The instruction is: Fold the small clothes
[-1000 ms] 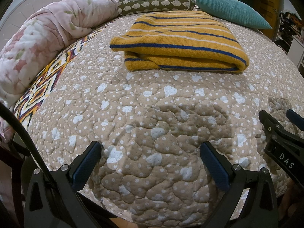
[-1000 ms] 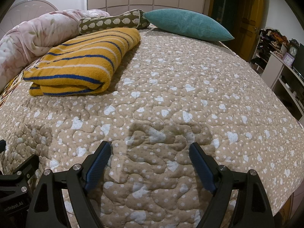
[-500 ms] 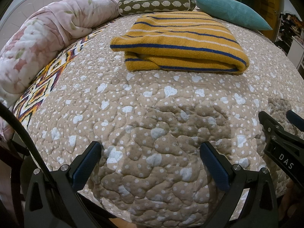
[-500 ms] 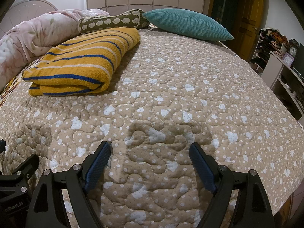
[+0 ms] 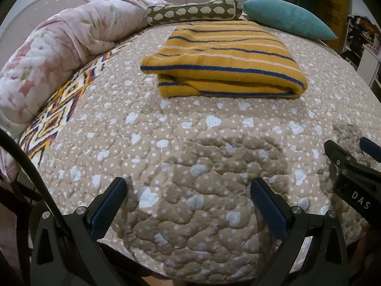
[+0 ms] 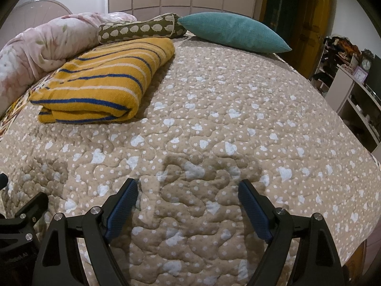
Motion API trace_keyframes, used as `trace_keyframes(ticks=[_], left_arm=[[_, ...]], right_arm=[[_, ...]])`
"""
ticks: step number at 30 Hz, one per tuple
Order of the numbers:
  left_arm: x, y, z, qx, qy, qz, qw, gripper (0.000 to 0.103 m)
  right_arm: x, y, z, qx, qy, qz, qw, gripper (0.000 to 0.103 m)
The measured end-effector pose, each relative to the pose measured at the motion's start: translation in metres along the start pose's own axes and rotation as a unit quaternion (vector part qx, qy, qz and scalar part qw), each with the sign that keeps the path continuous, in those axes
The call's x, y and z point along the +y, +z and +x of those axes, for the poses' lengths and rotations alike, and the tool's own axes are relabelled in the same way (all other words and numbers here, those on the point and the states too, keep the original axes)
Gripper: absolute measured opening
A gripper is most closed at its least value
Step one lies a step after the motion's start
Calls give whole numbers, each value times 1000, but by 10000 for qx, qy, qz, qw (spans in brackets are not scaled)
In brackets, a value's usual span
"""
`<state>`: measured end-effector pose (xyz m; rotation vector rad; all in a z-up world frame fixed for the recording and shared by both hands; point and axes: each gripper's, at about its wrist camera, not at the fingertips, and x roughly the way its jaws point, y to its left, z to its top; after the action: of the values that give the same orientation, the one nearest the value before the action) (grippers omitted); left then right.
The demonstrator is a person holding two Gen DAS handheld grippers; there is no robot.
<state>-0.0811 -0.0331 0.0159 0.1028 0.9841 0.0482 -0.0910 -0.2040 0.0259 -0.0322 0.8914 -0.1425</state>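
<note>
A folded yellow garment with blue and white stripes (image 5: 223,62) lies on the beige quilted bed (image 5: 190,143), far from both grippers. It also shows in the right wrist view (image 6: 102,85), at the upper left. My left gripper (image 5: 188,202) is open and empty, low over the bed's near edge. My right gripper (image 6: 188,205) is open and empty over the near edge too. The right gripper also shows at the right edge of the left wrist view (image 5: 352,166).
A rolled pink floral duvet (image 5: 54,57) lies along the bed's left side. A sheep-print bolster (image 5: 193,12) and a teal pillow (image 5: 288,19) lie at the head. White shelves (image 6: 352,100) stand to the right of the bed.
</note>
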Motion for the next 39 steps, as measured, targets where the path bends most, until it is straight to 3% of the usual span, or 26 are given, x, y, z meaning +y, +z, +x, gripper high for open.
trace_keyframes(ticks=[10, 27, 39], left_arm=[[8, 4, -29, -570, 63, -309, 9979, 103], [-6, 1, -32, -544, 45, -92, 9985, 103], [-13, -2, -23, -341, -126, 38, 9993, 103]], right_arm=[[0, -1, -8, -62, -11, 23, 10000, 89], [14, 1, -13, 19, -502, -540, 9973, 89], [9, 4, -18, -10, -455, -416, 9981, 89]])
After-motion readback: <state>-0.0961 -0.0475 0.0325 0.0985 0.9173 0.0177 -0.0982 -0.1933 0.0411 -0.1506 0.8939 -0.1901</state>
